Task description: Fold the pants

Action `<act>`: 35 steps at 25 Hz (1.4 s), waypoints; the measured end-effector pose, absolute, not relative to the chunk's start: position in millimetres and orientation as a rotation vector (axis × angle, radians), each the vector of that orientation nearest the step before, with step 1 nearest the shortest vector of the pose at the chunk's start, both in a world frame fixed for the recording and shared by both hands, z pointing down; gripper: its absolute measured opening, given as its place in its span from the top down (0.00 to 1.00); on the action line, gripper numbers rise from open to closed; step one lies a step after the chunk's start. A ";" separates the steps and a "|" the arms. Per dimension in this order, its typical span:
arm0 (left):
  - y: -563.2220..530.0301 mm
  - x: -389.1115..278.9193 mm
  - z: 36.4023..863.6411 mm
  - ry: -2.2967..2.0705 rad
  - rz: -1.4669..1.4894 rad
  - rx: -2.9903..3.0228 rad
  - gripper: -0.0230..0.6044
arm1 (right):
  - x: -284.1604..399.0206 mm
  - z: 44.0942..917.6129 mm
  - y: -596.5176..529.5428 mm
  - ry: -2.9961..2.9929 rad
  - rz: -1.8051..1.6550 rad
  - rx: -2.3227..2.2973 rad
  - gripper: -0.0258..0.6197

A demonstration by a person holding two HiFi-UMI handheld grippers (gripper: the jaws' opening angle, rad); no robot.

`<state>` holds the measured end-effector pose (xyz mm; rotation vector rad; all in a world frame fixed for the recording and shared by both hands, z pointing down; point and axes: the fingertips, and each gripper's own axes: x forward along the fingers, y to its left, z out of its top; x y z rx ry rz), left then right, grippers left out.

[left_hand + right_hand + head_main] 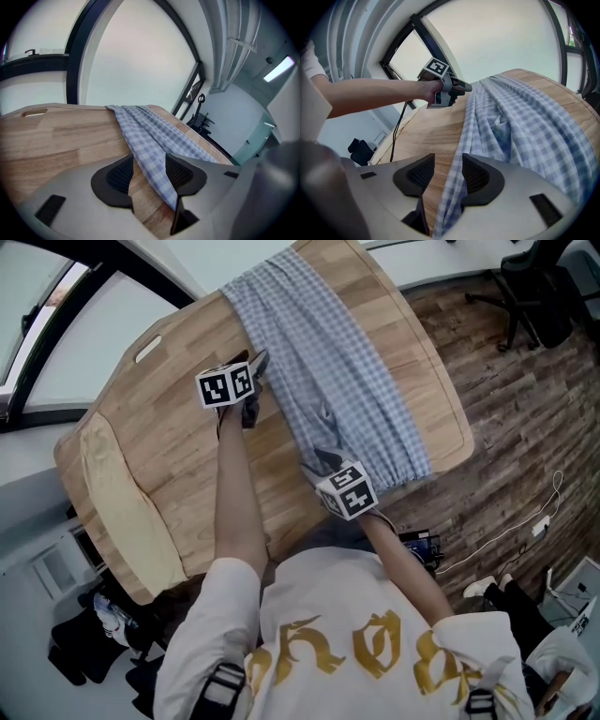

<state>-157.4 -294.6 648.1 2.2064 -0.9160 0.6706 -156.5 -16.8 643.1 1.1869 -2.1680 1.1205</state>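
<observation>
Lying along the counter (178,446), the checked pants (328,371) pass their edge between both sets of jaws. The left gripper (149,171) and the right gripper (443,176) both stand released, not pinching the fabric.

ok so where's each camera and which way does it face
Head view: on the person's head, facing steeply down at table and pants; both forearms, left gripper, right gripper show.
Left gripper view: on that gripper, facing along the pants toward a window; its open jaws show.
Right gripper view: on that gripper, facing along the pants; left gripper and forearm show.
Shared: both gripper views show the pants' edge between open jaws.
</observation>
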 end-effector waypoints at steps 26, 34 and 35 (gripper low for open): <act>-298.6 -151.1 667.0 -0.875 0.598 2.090 0.89 | -147.1 660.5 -17.6 -2.039 1.032 1.229 0.92; -300.5 -163.8 660.7 -0.898 0.598 2.107 0.89 | -171.1 663.0 -15.8 -2.099 1.006 1.101 0.76; -300.8 -166.0 660.6 -0.901 0.593 2.102 0.89 | -171.8 668.2 -14.5 -2.076 1.005 1.083 0.73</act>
